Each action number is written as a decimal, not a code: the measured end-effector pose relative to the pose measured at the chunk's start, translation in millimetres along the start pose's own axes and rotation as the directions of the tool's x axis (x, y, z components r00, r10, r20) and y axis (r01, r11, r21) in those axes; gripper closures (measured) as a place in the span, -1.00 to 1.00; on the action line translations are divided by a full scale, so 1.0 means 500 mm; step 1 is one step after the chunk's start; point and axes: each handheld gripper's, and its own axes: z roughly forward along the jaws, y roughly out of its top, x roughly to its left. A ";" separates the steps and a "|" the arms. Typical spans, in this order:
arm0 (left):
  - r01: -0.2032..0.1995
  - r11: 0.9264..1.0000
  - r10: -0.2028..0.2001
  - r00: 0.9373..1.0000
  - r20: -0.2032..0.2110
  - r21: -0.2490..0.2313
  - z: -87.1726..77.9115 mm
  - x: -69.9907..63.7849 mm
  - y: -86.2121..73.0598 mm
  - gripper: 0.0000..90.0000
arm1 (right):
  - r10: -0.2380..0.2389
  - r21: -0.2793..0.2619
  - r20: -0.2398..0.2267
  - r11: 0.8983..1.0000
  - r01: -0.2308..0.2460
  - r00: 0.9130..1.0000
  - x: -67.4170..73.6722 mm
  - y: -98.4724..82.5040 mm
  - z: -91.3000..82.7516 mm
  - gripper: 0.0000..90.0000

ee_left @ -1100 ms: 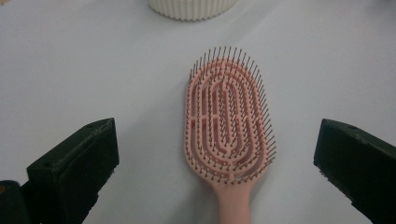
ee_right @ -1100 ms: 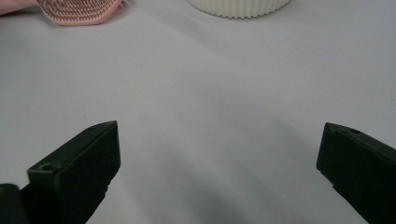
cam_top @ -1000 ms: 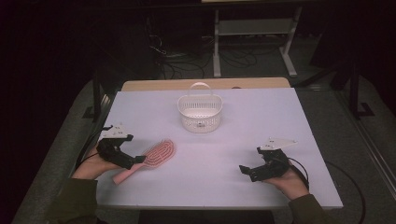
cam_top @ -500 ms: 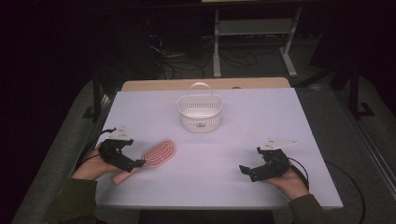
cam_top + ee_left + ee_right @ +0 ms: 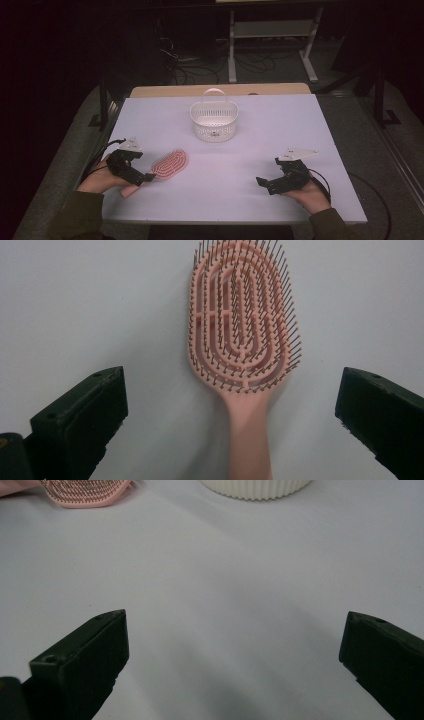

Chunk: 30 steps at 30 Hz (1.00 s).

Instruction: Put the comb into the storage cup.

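Pink plastic hairbrush [image 5: 242, 330], oval slotted head, bristles up, flat on smooth white worktop [image 5: 250, 145]; left gripper [image 5: 142, 176] fingers wide, straddling its handle; right gripper [image 5: 265, 184] fingers wide, holding nothing; ribbed white basket [image 5: 214, 119] beyond.

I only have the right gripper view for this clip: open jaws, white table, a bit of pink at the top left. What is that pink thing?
Observer: A pink hairbrush, lying bristles up on the table.
Operator: Is the left gripper holding it?
Observer: No. The left gripper is open, its jaws either side of the handle, not touching.
Operator: And the ribbed white rim at the top?
Observer: A white basket with a handle, standing apart from the brush at the table's far middle.
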 end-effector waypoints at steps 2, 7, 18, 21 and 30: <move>0.000 1.000 0.000 1.000 0.000 0.012 0.002 0.000 0.000 -0.99 | 0.000 0.001 0.000 1.000 0.000 1.000 0.000 0.000 0.000 -1.00; 0.000 0.999 0.000 1.000 -0.003 0.039 0.010 -0.002 -0.003 -0.99 | 0.000 0.001 0.000 1.000 0.000 1.000 0.000 0.000 0.000 -1.00; -0.014 0.996 0.015 1.000 -0.009 0.088 0.022 -0.005 -0.006 -0.83 | 0.000 0.002 0.001 1.000 0.000 1.000 0.000 0.000 0.001 -1.00; -0.021 0.995 0.022 1.000 -0.008 0.097 0.023 -0.007 -0.007 -0.71 | 0.000 0.002 0.001 1.000 0.000 1.000 0.000 0.000 0.000 -1.00; -0.034 0.991 0.033 0.999 0.005 0.129 0.027 -0.010 -0.010 -0.49 | 0.001 0.000 0.001 1.000 -0.001 1.000 0.000 0.000 0.000 -1.00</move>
